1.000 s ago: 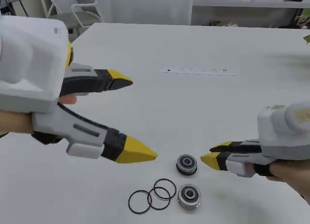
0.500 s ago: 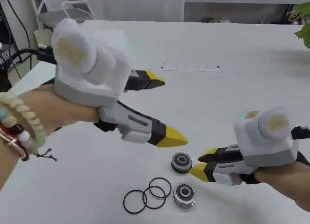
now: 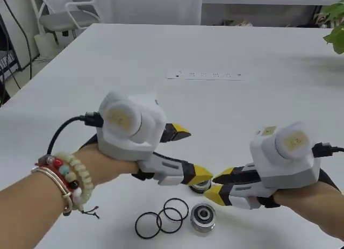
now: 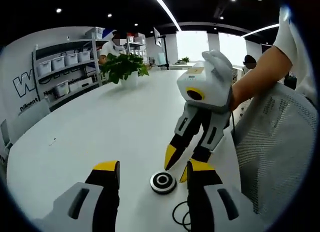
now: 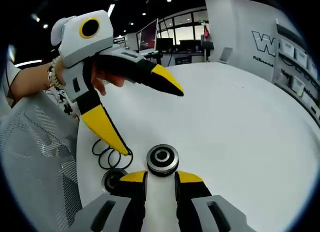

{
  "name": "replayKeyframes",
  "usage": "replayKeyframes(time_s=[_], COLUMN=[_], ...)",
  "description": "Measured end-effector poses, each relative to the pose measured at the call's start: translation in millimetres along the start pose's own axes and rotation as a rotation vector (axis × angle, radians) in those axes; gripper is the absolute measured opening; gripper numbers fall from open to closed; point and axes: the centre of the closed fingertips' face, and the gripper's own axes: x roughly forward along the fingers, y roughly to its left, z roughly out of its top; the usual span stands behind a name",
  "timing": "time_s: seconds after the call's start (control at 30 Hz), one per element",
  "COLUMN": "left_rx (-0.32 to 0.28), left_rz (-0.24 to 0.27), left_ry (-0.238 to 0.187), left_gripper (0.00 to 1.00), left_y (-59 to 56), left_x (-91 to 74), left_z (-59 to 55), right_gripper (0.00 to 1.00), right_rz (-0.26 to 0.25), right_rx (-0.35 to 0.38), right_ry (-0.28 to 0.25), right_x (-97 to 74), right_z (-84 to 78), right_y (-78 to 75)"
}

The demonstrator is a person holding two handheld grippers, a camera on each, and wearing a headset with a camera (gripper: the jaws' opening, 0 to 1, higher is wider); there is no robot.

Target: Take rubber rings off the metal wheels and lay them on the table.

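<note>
White tabletop (image 3: 242,50) all round, office chairs (image 3: 70,12) way off in the back. The metal wheel I'm going for (image 3: 200,186) lies flat right between the two sets of yellow tips, half hidden by them from my head. The left gripper (image 3: 198,154) is spread wide, with its lower jaw tip just above the wheel. The right gripper (image 3: 213,185) comes in from the other side with its jaws only a little apart, and its tips are just beside the wheel's edge. Neither one has hold of anything yet. I honestly can't tell from here if that wheel has its rubber ring on or not. A second wheel (image 3: 202,217) sits just nearer to me, and three loose rubber rings (image 3: 164,219) lie beside it in an overlapping chain. They're straight on the bare table, no tray or bin involved. What worries me is that the wheel is small, round and not pinned down. If one jaw nudges it before the other side clamps, I reckon it skids off. It could also bump the near wheel into the rings. The tips are also crowded, so they could clash. A stretched ring might ping away too. Further out is a paper strip (image 3: 204,75), well clear.
</note>
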Motion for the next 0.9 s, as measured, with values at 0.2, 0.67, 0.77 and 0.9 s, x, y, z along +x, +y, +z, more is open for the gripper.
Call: replayKeyframes(time_s=[0.2, 0.67, 0.77, 0.9], left_rx=[0.044, -0.015, -0.027, -0.055], left_rz=[0.031, 0.018, 0.013, 0.011], left_ry=[0.057, 0.087, 0.086, 0.081], left_gripper=[0.31, 0.13, 0.1, 0.08], left_y=[-4.5, -11.2, -12.5, -13.5], left_x=[11.1, 21.2, 21.6, 22.5], left_z=[-23.1, -36.7, -38.1, -38.2], right_gripper=[0.19, 0.19, 0.21, 0.22], right_rz=[-0.01, -0.013, -0.017, -0.02], right_rx=[-0.008, -0.009, -0.002, 0.003], right_ry=[-0.001, 0.003, -0.005, -0.006], right_x=[0.4, 3.5, 4.5, 6.4], right_z=[1.0, -1.9, -0.8, -2.8], right_y=[-1.6, -1.9, -3.1, -4.6])
